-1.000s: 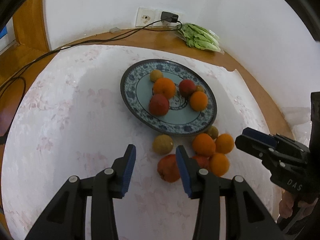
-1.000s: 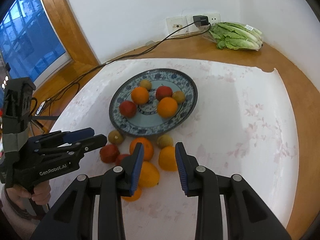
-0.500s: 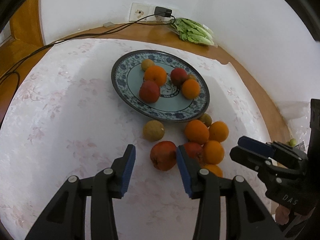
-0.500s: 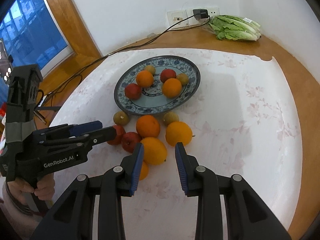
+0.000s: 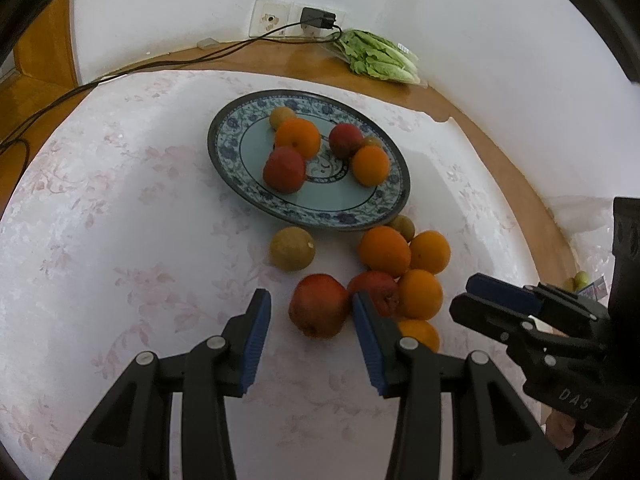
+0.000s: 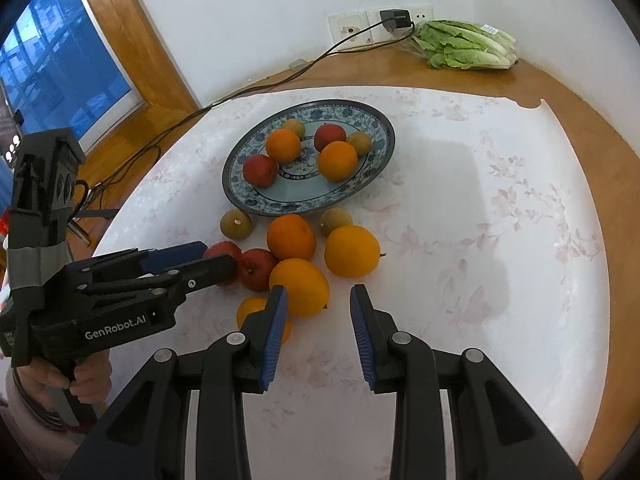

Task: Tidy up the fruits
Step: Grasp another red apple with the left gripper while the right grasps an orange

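Bracketing the near red apple (image 5: 319, 311), the left gripper (image 5: 311, 338) stands with jaws parted and empty, the fruit just ahead between the pads, round, with no long axis to align. Right gripper (image 6: 318, 332): jaws likewise apart, gripping nothing; the nearest orange (image 6: 300, 286) sits just beyond its left pad, lower centre of frame. Loose fruit clusters mid-frame on the tabletop (image 6: 500, 240). Beyond it, the plate (image 5: 236, 184) holds six pieces, its near half bare. Lettuce (image 6: 464, 46) at the far upper right.
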A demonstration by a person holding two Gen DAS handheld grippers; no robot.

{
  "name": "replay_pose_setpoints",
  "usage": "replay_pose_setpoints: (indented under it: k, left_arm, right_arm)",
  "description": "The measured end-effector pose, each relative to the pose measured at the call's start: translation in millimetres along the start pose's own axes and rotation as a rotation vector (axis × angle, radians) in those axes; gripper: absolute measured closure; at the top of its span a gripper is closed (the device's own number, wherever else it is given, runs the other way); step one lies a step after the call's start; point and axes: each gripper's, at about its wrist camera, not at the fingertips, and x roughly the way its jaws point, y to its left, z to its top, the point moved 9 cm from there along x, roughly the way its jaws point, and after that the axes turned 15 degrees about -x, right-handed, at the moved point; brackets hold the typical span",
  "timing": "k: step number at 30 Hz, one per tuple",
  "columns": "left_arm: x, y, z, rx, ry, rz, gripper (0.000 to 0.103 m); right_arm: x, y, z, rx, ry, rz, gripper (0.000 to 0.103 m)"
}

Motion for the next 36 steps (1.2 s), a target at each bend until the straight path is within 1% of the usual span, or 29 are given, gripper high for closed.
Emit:
replay_pose_setpoints:
  k: [3,6,8,16,22,36]
  left_arm:
    - [0,0,0,-0.002,-0.003,-0.007,0.059]
    - [0,0,0,-0.002,-0.005,-0.019,0.063]
    - [0,0,1,-0.003,-0.006,-0.018,0.069]
    - [1,2,0,-0.004,-0.009,-0.016,0.069]
    - [-7,14,3,-0.027,-0.024,0.003,0.069]
    - [-20,31,11,-0.059,-0.062,0.014,0.069]
  right_arm:
    - [1,0,-2,0.004,0.003,0.003,0.07]
    - [2,1,-3,0.004,0.004,0.005,0.07]
    - [1,1,-4,0.004,0.005,0.006,0.07]
    - [2,3,-6,0.01,0.007,0.007,0.07]
    - [2,7,-9,0.009,0.012,0.01,0.07]
    - [3,34,-14,-0.025,0.019,0.044,0.07]
